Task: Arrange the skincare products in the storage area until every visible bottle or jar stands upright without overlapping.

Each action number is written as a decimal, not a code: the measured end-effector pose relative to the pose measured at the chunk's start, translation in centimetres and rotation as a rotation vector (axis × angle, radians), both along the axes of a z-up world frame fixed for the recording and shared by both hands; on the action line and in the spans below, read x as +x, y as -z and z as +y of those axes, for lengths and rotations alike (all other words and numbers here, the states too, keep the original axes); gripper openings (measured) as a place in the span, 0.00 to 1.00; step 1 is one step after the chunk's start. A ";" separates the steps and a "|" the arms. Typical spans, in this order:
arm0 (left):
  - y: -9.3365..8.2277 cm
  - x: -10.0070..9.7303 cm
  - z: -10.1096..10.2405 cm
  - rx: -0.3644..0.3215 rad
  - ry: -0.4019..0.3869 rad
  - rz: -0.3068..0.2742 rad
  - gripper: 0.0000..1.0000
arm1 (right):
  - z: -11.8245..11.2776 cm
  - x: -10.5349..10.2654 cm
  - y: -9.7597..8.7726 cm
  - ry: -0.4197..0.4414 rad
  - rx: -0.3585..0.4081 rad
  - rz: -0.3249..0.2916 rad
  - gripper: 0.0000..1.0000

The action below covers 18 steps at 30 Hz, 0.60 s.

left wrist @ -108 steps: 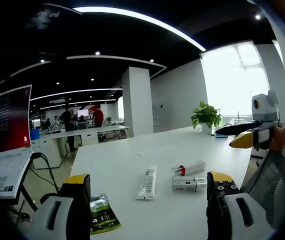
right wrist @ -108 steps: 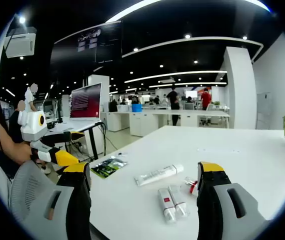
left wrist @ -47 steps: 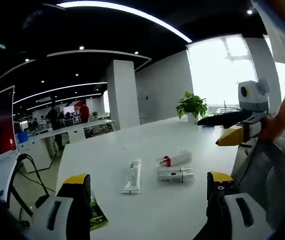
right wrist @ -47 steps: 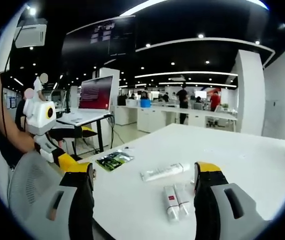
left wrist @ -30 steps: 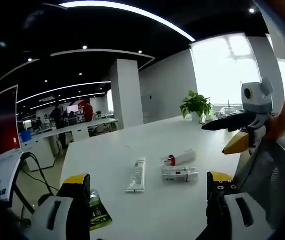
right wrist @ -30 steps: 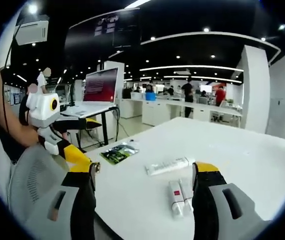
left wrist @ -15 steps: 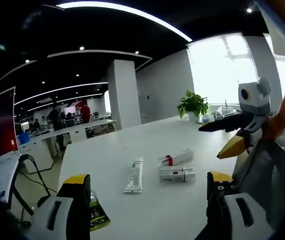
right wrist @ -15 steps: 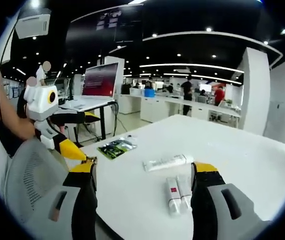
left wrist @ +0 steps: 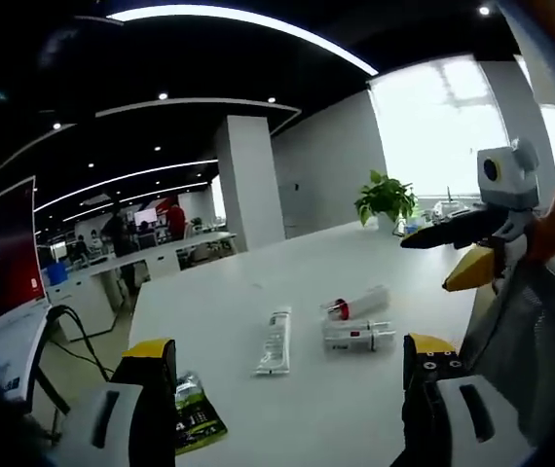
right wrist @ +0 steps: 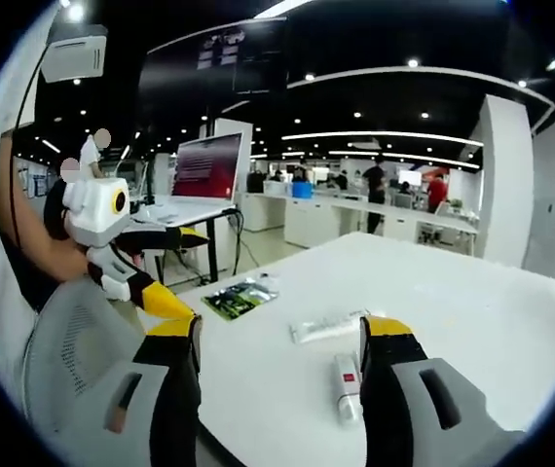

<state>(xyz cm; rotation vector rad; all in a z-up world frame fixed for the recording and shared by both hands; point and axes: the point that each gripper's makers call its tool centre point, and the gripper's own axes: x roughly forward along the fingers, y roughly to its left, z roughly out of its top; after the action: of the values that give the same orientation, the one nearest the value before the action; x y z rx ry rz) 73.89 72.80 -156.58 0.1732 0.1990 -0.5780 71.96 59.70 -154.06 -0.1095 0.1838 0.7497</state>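
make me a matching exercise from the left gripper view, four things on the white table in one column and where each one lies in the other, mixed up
Things:
1. green foil sachet
2. long white tube with dark print
3. white bottle with a red cap
4. pair of small white tubes with red labels

Places:
A. lying just in front of the red-capped bottle, nearer the camera
B. at the table's near edge, beside the left tongs' left jaw
C. lying alone, left of the other white items
D. farthest back of the cluster

Pairs: 1-B, 2-C, 3-D, 4-A

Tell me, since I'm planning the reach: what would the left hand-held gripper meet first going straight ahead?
Probably the flat white tube lying on the white table, between the left hand-held gripper's open jaws; depth is uncertain.
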 end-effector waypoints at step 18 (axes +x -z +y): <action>1.6 -0.1 -0.2 0.091 0.023 0.026 0.99 | 0.0 3.5 1.5 -0.140 -0.198 0.078 0.60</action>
<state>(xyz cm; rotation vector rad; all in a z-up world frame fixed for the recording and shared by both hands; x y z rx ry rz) 73.79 72.58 -158.13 0.2566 0.2486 -0.5947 75.44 59.67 -155.56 -0.2839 0.3278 0.8745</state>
